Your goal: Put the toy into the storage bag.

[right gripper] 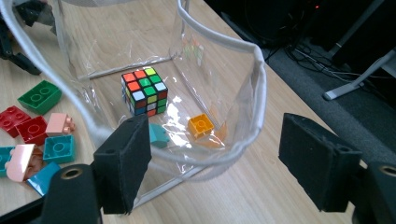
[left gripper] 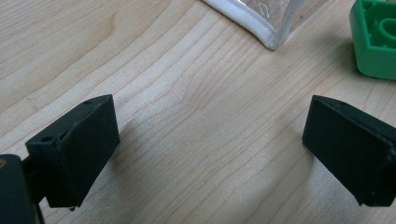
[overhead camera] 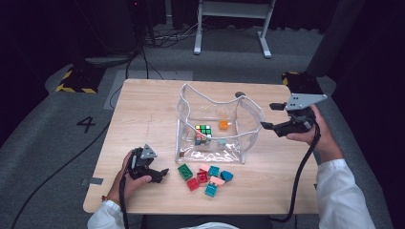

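Clear plastic forms the open bag (overhead camera: 217,125) standing in the middle of my wooden table (overhead camera: 143,114), its white-corded rim gaping upward. Inside it lie a colour cube (overhead camera: 203,132), an orange brick (overhead camera: 223,125) and a small teal piece (right gripper: 159,134).

My right gripper (overhead camera: 268,116) hangs at the bag's right side, its jaws spread wide with nothing between them; in the right gripper view the near rim of the bag curves across the gap between them.

My left gripper (overhead camera: 165,174) sits low over the table near the front left, also spread wide and holding nothing, with bare wood between the jaws. A green brick (overhead camera: 185,171) lies just beside it, and past that a loose heap of red, pink and teal bricks (overhead camera: 210,179) rests on the table in front of the bag, apart from it.
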Demonstrator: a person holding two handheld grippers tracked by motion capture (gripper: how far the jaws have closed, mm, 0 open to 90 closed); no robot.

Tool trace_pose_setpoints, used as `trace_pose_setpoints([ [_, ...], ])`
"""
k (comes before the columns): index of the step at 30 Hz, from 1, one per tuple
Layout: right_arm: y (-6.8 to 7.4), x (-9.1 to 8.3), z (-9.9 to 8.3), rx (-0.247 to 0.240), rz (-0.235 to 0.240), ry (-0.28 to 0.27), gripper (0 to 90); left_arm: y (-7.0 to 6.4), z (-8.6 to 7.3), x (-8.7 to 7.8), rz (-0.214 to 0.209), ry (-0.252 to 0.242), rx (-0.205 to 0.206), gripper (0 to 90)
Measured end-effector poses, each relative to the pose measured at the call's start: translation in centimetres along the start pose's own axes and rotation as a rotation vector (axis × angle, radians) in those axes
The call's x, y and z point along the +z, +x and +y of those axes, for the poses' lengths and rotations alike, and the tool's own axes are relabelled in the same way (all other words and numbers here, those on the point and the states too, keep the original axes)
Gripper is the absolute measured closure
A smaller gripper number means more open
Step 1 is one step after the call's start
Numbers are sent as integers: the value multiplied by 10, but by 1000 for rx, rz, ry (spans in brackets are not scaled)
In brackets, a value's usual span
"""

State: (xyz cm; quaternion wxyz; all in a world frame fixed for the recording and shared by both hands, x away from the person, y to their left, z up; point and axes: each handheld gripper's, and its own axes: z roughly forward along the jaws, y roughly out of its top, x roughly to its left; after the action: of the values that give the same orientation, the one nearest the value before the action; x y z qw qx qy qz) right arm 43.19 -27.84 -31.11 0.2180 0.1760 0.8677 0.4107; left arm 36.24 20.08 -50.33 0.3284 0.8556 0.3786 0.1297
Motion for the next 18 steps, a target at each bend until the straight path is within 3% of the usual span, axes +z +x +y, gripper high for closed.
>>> trace_pose_setpoints([
  [2,4,-7,-10,28,-10,-24,244,0,0,0,0,0,0,40],
  [5,9,-11,-25,31,2,-34,240,0,0,0,0,0,0,39],
  [7,15,-13,-36,28,-17,-24,237,0,0,0,0,0,0,40],
  [8,17,-13,-42,51,-7,-33,240,0,0,0,0,0,0,40],
  [14,33,-4,-72,67,3,-11,247,0,0,0,1,-1,0,40],
  [18,44,8,-92,107,45,-11,261,0,0,0,1,0,1,40],
])
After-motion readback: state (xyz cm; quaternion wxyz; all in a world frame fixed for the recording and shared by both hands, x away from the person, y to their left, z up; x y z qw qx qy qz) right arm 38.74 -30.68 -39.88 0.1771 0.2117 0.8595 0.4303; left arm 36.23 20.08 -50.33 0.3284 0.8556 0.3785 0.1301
